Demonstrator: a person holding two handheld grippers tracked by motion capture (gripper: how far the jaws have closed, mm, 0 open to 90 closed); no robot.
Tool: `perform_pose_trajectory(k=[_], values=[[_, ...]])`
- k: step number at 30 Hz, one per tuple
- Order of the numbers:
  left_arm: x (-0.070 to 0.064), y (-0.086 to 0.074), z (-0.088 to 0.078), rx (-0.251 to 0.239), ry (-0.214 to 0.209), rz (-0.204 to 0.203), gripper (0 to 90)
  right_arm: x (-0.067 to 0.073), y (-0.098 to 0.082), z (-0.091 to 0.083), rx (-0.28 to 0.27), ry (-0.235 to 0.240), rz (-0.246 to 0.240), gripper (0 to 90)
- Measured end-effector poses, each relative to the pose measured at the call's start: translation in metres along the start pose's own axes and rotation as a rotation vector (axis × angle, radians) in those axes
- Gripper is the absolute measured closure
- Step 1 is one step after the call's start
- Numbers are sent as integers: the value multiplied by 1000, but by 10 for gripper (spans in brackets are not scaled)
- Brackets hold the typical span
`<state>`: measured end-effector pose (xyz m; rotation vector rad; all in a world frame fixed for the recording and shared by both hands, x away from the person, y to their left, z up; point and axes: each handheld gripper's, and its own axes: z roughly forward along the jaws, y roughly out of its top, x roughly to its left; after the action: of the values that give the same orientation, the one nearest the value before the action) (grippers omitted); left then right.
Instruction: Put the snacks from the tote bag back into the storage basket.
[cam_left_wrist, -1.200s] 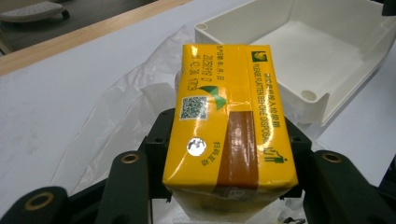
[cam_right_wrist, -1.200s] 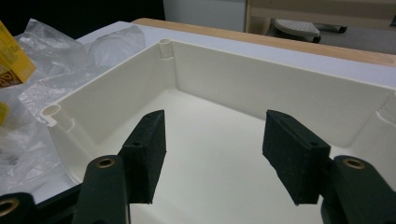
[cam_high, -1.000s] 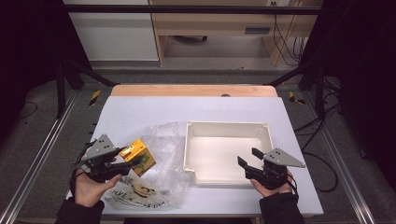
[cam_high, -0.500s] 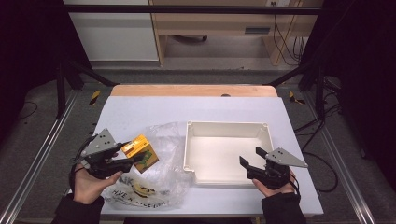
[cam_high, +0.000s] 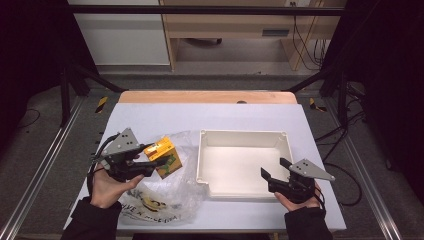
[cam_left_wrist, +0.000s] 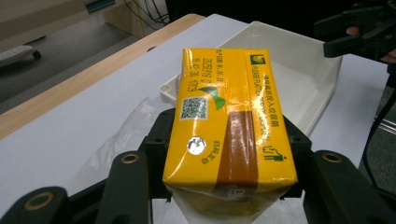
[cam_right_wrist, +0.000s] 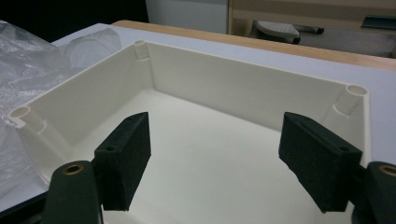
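A yellow drink carton (cam_high: 164, 152) with a brown band sits clamped between the jaws of my left gripper (cam_high: 160, 162), lifted above a crumpled clear plastic bag (cam_high: 165, 200). In the left gripper view the carton (cam_left_wrist: 224, 121) lies lengthwise between both black jaws and points at the white tray (cam_left_wrist: 299, 70). My right gripper (cam_high: 274, 169) hovers over the tray's near right corner. Its jaws have just been opening, and its pads (cam_right_wrist: 126, 154) stand wide apart with nothing between them, above the empty tray floor.
The white tray (cam_high: 242, 133) stands right of centre on the white table, empty inside. The printed plastic bag spreads along the tray's left side to the front edge. A wooden strip borders the table's far edge.
My left gripper has lifted the carton and carried it a little right, toward the tray. The right gripper's jaws stand wider than before; that hand has stayed put.
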<state>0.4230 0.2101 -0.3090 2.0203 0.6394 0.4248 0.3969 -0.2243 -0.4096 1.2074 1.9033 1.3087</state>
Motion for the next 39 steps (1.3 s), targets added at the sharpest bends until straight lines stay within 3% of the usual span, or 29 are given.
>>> perform_pose_trajectory(k=[14,39], values=[[-6,26,25,12,-66,68,506,-8,-7,-5,10,-26,0,221],[-26,59,60,22,-156,144,506,-11,-10,-5,23,-42,1,206]])
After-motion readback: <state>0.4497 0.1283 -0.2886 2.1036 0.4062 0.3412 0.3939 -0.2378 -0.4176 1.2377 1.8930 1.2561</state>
